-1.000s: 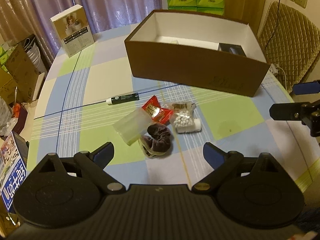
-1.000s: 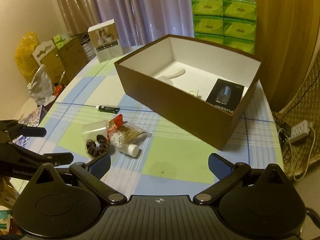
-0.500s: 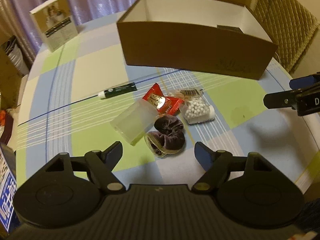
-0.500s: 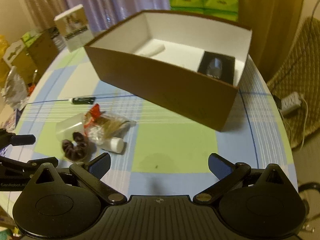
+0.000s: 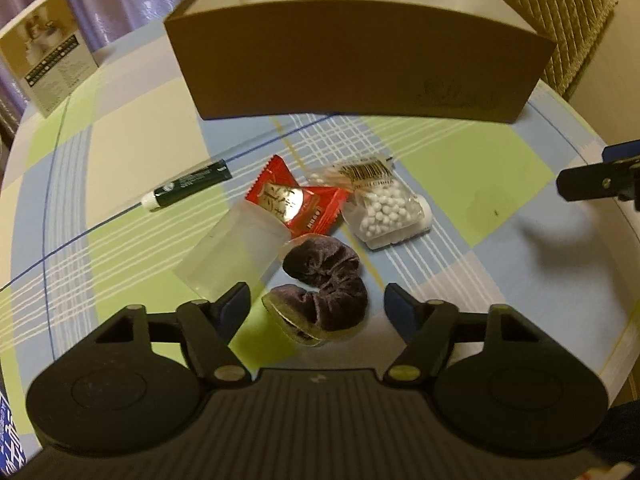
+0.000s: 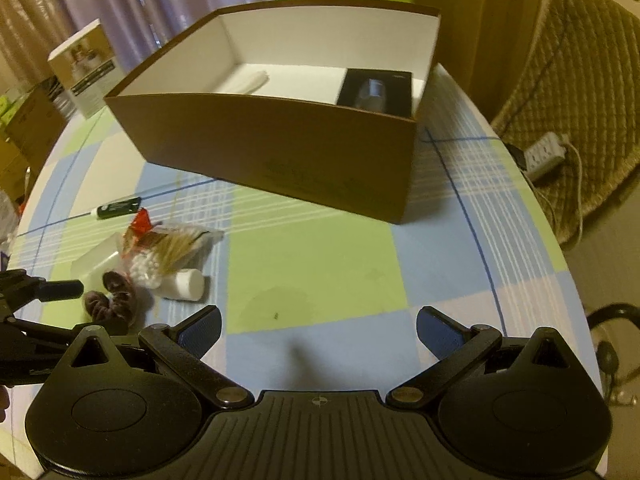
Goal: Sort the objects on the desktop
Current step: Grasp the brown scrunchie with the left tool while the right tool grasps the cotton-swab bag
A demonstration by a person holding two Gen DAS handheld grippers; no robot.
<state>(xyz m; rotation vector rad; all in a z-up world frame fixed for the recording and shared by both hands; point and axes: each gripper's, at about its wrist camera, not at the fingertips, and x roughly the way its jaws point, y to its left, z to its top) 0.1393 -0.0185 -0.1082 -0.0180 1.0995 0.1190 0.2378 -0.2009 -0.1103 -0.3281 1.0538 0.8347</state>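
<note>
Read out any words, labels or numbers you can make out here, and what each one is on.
"CHINA": partly legible under the barcode on the cotton swab bag.
Red candy wrapper: gold print, too blurred.
Green tube: white print, too small.
Brown box: embossed mark, unreadable.
Standing carton: text lines too blurred.

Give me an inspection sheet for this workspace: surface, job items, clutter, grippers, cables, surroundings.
Surface: round table under a checked cloth.
Job's things: brown box, open, holding a black packet; loose in a pile are a velvet scrunchie, red sachet, cotton swab bag, clear case; a dark tube lies apart.
Clutter: white carton standing at the far edge.
Grippers: left gripper open over the scrunchie; right gripper open, above bare cloth.
Cables: power strip with cord, off the table.
Surroundings: curtains, wicker chair.
</note>
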